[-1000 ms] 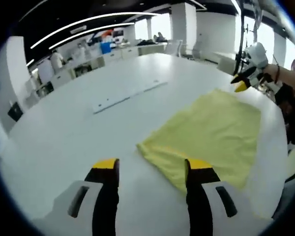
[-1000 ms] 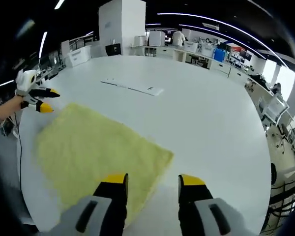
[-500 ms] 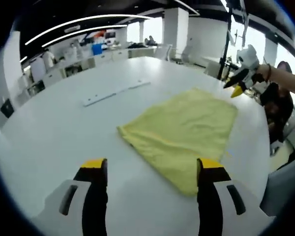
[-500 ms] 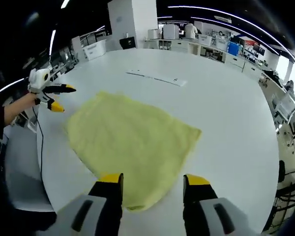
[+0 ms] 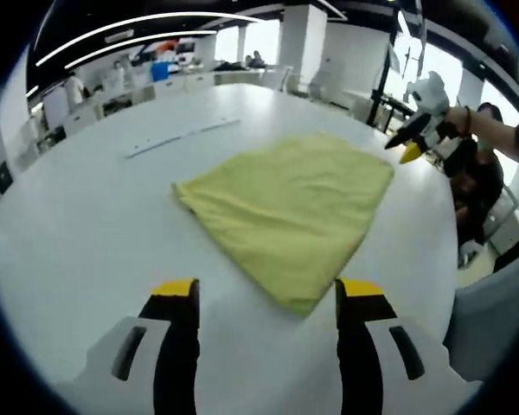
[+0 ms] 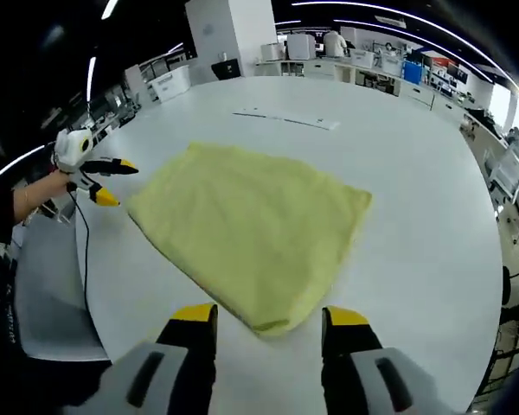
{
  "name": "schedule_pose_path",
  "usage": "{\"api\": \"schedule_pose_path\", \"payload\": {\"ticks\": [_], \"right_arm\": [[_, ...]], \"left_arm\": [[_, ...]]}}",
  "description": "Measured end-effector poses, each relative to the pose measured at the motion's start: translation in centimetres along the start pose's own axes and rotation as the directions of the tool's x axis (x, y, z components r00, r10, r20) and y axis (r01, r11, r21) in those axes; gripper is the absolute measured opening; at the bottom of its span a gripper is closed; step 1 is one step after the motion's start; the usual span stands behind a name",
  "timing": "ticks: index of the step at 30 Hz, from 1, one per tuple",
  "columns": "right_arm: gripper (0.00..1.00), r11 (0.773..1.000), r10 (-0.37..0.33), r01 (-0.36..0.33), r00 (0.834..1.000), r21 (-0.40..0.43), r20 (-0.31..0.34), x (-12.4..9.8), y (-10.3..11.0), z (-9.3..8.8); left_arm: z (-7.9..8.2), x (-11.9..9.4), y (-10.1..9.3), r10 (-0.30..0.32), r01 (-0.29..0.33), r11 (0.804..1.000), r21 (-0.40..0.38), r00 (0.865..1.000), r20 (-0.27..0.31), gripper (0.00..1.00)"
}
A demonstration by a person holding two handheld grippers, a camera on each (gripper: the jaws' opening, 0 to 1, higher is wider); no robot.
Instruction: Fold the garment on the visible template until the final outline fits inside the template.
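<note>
A yellow garment point(image 5: 290, 212) lies flat on a white bench point(image 5: 86, 233), both tongs point(image 5: 268, 290) point(image 6: 261, 316) spread wide and empty above its near corners, so a shallow pinch could likely catch one layer and skew the fold.

Large open-plan lab or office hall. Wide white round desk point(image 5: 86, 216) ahead of hand-held gripper. Beyond desk's far edge: rows of white benches point(image 6: 363, 73) with blue bins point(image 6: 413, 67), white square column point(image 6: 225, 35), long ceiling light strips point(image 5: 138, 22), bright windows point(image 5: 450, 65).
</note>
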State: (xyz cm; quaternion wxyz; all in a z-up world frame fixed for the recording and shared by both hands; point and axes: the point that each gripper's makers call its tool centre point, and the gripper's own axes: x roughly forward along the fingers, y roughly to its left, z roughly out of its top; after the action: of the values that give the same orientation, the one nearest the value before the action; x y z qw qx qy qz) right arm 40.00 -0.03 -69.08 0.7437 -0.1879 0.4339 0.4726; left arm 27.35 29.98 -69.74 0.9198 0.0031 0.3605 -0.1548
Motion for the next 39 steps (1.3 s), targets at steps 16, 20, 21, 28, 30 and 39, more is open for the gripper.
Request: {"api": "schedule_pose_path", "payload": {"ticks": [16,20,21,28,30,39], "right_arm": [[0.25,0.998,0.009,-0.009,1.000,0.062,-0.001,1.1,0.3,-2.5],[0.19,0.996,0.007,-0.007,1.000,0.087,0.005,1.4,0.1,-2.8],[0.17,0.996,0.003,-0.004,1.000,0.092,0.009,1.4,0.1,-2.8],[0.08,0.987,0.017,-0.024,0.999,0.162,0.042,1.7,0.2,-2.7],[0.06,0.986,0.013,-0.020,0.999,0.167,0.044,1.7,0.1,-2.8],[0.00,0.983,0.022,-0.031,0.998,0.179,0.054,1.7,0.2,-2.8]], "left_arm": [[-2.4,0.8,-1.0,-0.012,0.010,0.995,-0.097,1.000,-0.022,0.34],[-2.3,0.9,-1.3,-0.016,0.014,0.994,-0.104,1.000,-0.016,0.28],[-2.3,0.9,-1.4,-0.016,0.015,0.994,-0.104,1.000,-0.014,0.26],[-2.6,1.5,-2.2,-0.038,0.034,0.991,-0.130,0.999,-0.023,0.19],[-2.5,1.6,-2.2,-0.040,0.038,0.990,-0.137,0.999,-0.015,0.17],[-2.5,1.6,-2.4,-0.037,0.035,0.993,-0.115,0.999,-0.017,0.01]]}}
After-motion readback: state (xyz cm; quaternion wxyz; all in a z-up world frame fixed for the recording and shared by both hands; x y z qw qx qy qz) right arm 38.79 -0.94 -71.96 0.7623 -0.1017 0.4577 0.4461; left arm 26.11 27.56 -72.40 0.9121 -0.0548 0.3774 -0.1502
